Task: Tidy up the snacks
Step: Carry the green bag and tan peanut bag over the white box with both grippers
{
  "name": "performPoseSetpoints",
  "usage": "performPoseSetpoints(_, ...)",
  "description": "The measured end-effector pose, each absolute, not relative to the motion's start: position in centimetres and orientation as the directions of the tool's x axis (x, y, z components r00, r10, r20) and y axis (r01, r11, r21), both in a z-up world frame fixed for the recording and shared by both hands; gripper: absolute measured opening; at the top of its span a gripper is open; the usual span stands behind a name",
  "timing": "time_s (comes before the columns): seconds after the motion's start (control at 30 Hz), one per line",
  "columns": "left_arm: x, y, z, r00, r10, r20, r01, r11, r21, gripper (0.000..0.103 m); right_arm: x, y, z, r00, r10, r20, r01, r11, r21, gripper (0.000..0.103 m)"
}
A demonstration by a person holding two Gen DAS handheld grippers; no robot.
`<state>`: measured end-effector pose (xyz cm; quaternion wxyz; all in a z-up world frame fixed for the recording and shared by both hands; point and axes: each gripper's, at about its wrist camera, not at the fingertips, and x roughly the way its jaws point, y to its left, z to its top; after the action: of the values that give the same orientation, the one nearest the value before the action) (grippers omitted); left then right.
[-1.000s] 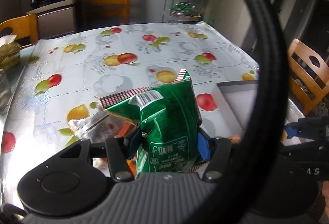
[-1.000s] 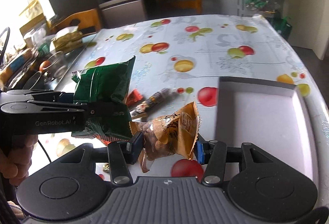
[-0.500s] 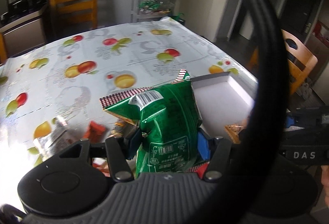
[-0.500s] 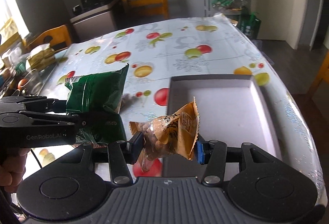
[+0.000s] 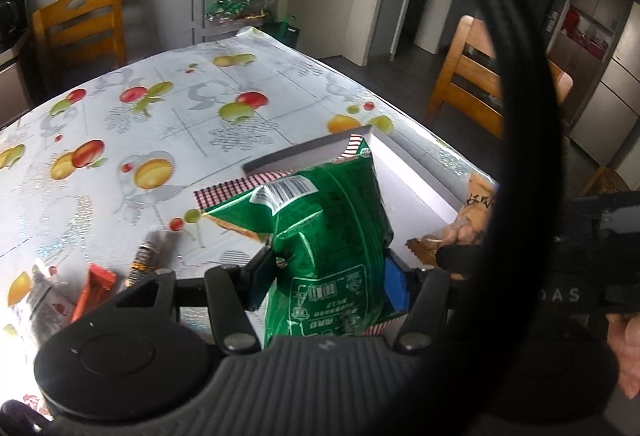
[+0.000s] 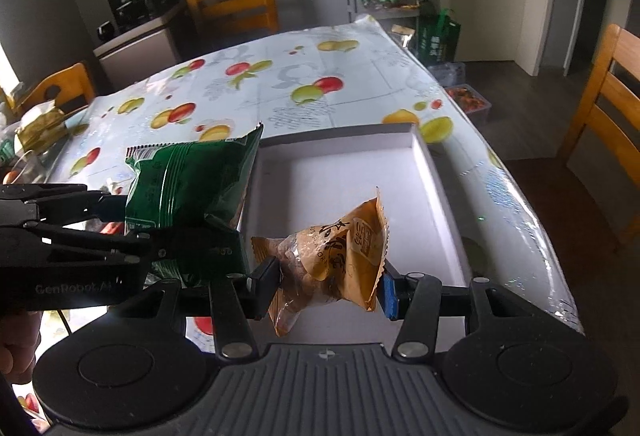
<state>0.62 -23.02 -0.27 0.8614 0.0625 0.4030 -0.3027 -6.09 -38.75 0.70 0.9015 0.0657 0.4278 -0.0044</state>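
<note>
Hanging over the near half of the white tray (image 6: 436,172), the orange packet (image 6: 340,248) sits pinched in the right gripper (image 6: 326,286); the left gripper (image 5: 326,272) clamps the green bag (image 5: 328,232) upright at the tray's left edge.

Readable markings:
- Left gripper (image 6: 132,236): "GenRobot.AI" in grey on the black side body, last letters partly hidden.
- Right gripper (image 5: 444,256): "DAS" on the black body, start cut off.
- Green snack bag (image 5: 328,236): barcode and small print, illegible.
- Orange snack packet (image 6: 340,248): large Chinese characters, not legible enough to transcribe.
</note>
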Motion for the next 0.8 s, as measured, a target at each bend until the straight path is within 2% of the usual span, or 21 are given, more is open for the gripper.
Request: performPoseSetpoints(0.8, -0.4, -28.3, -4.0, 0.328, -0.488, -0.809, 0.674, 0.720, -0.162, 0.056, -6.8, -42.8, -3.6, 0.510, 0.004, -0.860, 0.120, 0.990, 0.076, 0.051)
